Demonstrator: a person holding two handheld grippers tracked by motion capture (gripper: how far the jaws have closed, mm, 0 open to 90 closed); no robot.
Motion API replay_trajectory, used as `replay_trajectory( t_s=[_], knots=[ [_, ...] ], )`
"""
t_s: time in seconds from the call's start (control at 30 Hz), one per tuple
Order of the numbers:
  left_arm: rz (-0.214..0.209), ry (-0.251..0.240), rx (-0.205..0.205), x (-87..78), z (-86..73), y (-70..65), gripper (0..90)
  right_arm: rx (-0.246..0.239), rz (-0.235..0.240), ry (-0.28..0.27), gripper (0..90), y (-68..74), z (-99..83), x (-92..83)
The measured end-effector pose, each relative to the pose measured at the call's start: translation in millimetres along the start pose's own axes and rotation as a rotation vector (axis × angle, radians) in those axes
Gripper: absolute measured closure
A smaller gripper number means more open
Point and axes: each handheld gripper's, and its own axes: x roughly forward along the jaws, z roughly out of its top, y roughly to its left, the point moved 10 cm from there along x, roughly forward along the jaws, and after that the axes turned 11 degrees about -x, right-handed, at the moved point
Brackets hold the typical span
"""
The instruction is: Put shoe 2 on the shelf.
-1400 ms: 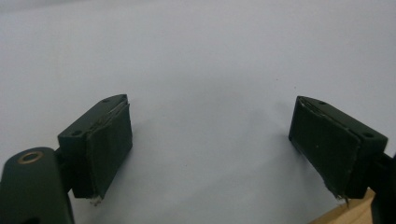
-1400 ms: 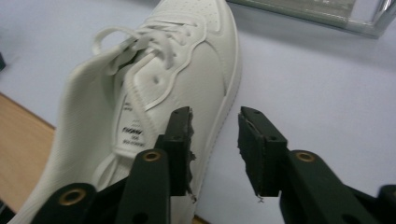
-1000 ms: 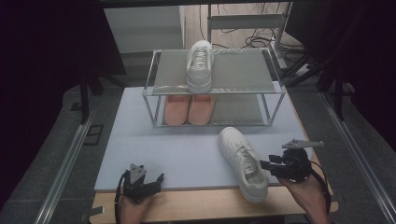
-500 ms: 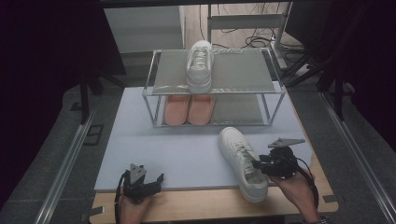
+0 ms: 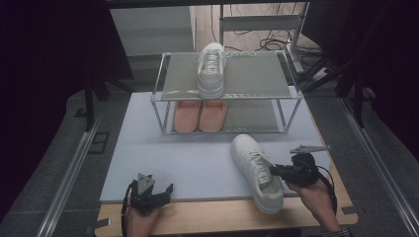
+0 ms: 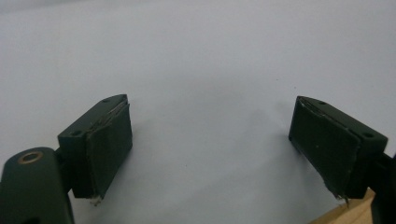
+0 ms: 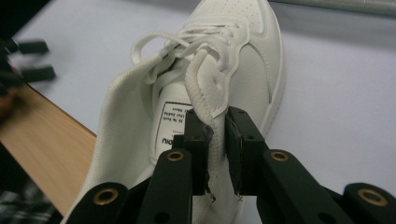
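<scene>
A white sneaker [image 5: 254,168] lies on the pale blue mat [image 5: 188,158] at the front right, toe pointing to the rack. My right gripper [image 5: 272,171] reaches it from the right. Its jaws have just been closing, and in the right gripper view they pinch the padded collar wall of the sneaker [image 7: 233,56] between the pads of the gripper [image 7: 215,140]. My left gripper [image 5: 168,190] rests at the mat's front edge, on the left. In its own view that left gripper [image 6: 210,144] stands open, with bare mat [image 6: 210,56] between the jaws.
A two-shelf metal rack [image 5: 291,94] stands at the back of the mat. A second white sneaker [image 5: 211,69] sits on its top shelf, and a pair of orange-pink shoes [image 5: 200,116] on the lower one. A wooden table edge [image 5: 212,217] runs along the front.
My right gripper has moved left onto the sneaker and its jaws have closed on the collar. The left gripper and the sneaker have stayed in place.
</scene>
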Motion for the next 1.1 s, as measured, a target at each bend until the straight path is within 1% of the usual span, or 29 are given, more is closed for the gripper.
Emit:
replay_trajectory(
  t_s=[0.03, 0.07, 0.17, 0.27, 0.5, 0.6, 0.77, 0.93, 1.1],
  knots=[
    [0.000, 0.000, 0.000, 0.0, 0.0, 0.0, 13.2, 0.032, 0.016, -0.014, 79.7, -1.4, -0.1, -0.4],
    [0.000, 0.000, 0.000, 0.0, 0.0, 0.0, 13.2, 0.050, 0.029, -0.025, 79.8, -1.9, 0.1, -0.3],
    [0.000, 0.000, 0.000, 0.0, 0.0, 0.0, 13.2, 0.125, 0.063, -0.062, 80.6, -5.6, 0.8, -1.4],
    [0.000, 0.000, 0.000, 0.0, 0.0, 0.0, 13.2, 0.184, 0.097, -0.090, 81.3, -7.9, 2.8, -3.8],
    [0.000, -0.001, 0.000, 0.0, 0.1, 0.0, 13.2, 0.260, 0.155, -0.139, 83.5, -8.4, 9.7, -10.4],
    [0.000, -0.001, 0.000, 0.0, 0.0, 0.0, 13.2, 0.279, 0.175, -0.145, 83.9, -7.2, 11.6, -12.2],
    [0.000, 0.000, 0.000, 0.0, 0.0, 0.0, 13.2, 0.292, 0.203, -0.156, 83.9, -3.5, 15.3, -13.6],
    [0.000, -0.001, 0.000, 0.0, 0.1, 0.0, 13.2, 0.311, 0.232, -0.182, 84.0, -1.5, 21.3, -18.1],
    [0.000, -0.001, 0.000, 0.1, 0.1, 0.0, 13.2, 0.325, 0.255, -0.212, 84.0, 0.0, 30.5, -26.4]
  ],
)
